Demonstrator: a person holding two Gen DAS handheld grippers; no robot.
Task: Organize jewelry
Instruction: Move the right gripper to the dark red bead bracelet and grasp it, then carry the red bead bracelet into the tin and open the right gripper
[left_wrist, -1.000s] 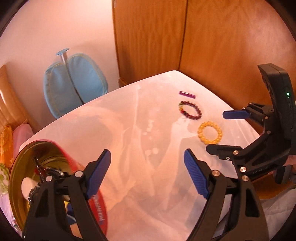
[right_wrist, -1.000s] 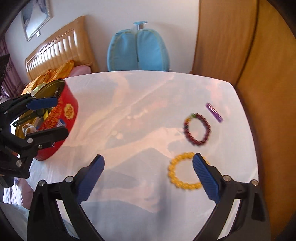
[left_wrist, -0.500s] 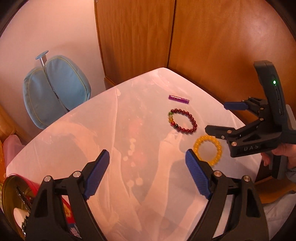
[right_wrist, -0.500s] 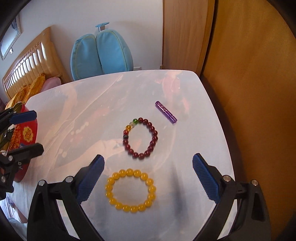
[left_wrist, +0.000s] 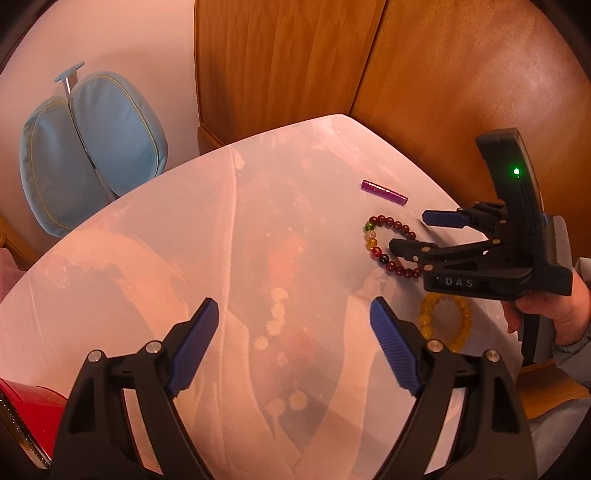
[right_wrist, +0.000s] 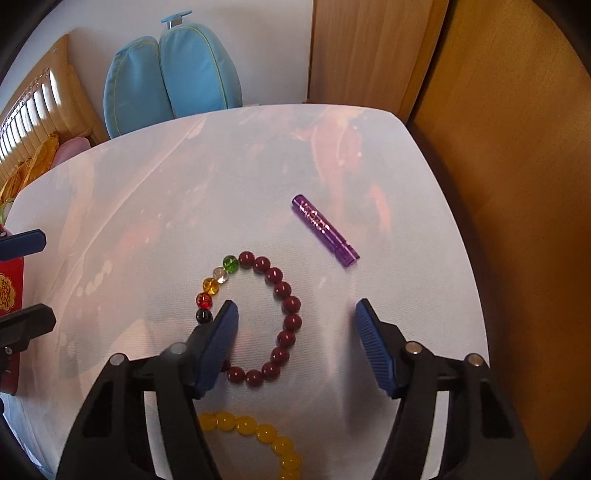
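Observation:
A dark red bead bracelet (right_wrist: 291, 304) with a few coloured beads lies flat on the white table (right_wrist: 147, 206). My right gripper (right_wrist: 295, 308) hovers over it with its jaws closing. The bracelet's right side lies between the fingers, the left finger stands over the ring's inside, and the pads do not press on it. A yellow bead bracelet (right_wrist: 258, 430) lies nearer, below the fingers. A purple tube (right_wrist: 325, 230) lies beyond. In the left wrist view my left gripper (left_wrist: 293, 310) is open over bare table, left of the red bracelet (left_wrist: 397, 225) and the right gripper (left_wrist: 408, 232).
A red tin (left_wrist: 22, 402) sits at the table's near left edge. Wooden wardrobe panels (left_wrist: 443, 74) close off the table's far right corner. A blue chair back (left_wrist: 92, 147) stands behind the table. A hand (left_wrist: 546, 314) holds the right gripper's grip.
Both grippers moved lower and toward the table's far right corner. The right gripper passed from over the yellow bracelet to over the red one and its jaws narrowed. The tin slid almost out of the left view.

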